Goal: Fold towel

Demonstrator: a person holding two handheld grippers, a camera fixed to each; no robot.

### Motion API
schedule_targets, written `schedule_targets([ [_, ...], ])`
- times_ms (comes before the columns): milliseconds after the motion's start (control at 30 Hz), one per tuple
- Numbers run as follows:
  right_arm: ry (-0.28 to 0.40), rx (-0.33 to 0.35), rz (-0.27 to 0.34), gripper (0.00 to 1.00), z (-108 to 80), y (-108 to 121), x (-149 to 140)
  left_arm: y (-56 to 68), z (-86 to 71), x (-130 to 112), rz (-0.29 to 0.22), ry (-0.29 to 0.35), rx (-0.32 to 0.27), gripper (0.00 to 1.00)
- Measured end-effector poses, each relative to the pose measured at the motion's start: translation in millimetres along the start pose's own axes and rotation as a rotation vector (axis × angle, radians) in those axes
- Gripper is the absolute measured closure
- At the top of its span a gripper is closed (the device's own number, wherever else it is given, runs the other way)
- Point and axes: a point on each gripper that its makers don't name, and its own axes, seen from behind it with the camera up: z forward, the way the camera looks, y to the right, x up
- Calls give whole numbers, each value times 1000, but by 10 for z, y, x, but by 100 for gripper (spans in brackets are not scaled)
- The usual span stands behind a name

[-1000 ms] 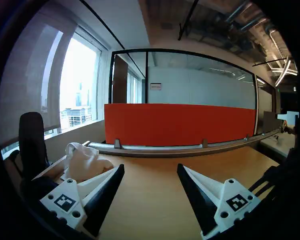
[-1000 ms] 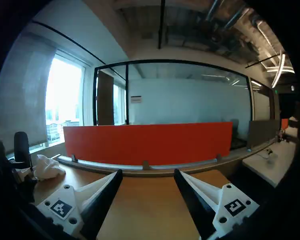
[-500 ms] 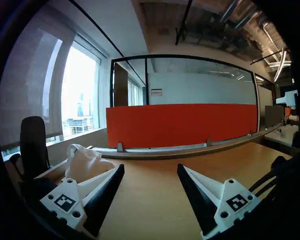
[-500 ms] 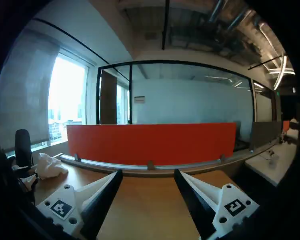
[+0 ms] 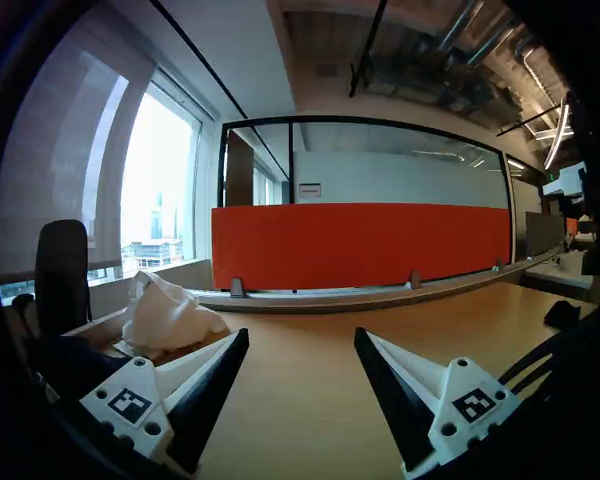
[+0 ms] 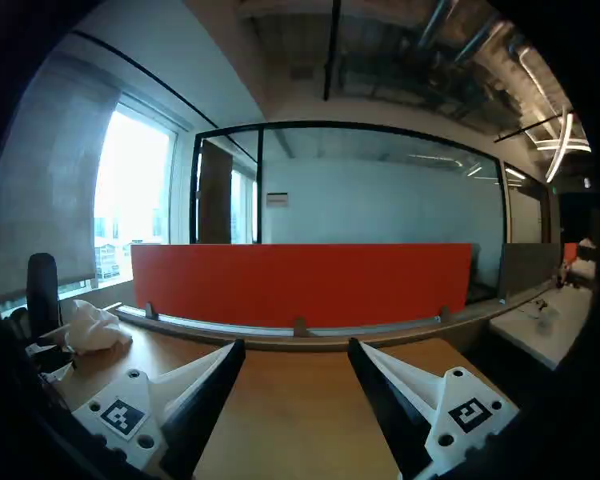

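A crumpled white towel (image 5: 166,316) lies in a heap at the left end of the wooden desk (image 5: 300,384), just beyond my left gripper's left finger. My left gripper (image 5: 300,360) is open, with bare desk between its fingers. In the right gripper view the same towel (image 6: 92,328) sits farther off at the far left. My right gripper (image 6: 296,368) hovers open over the desk (image 6: 296,416), holding nothing.
An orange divider panel (image 5: 360,244) runs along the desk's far edge, with a glass wall behind. A dark chair back (image 5: 62,276) stands left of the towel by the window. A small dark object (image 5: 562,314) rests at the desk's right side. Another desk (image 6: 540,316) lies to the right.
Both views have shifted slightly. The towel looks a little larger and higher in the left gripper view. Both grippers stay open.
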Motion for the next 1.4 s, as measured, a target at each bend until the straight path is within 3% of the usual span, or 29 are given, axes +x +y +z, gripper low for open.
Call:
schedule_targets([
  [433,-3,-23,-30,1,-38,27,-219,-120,-70,-328,-19,10,5,2],
  [1067,-20,-19,-58,0,-101,10,-303,-198,-127,-508,-39,25,11,2],
  [1400,-12,-31,-63,0,-121,56,-261,-177,-97,-590,-12,-4,10,2],
])
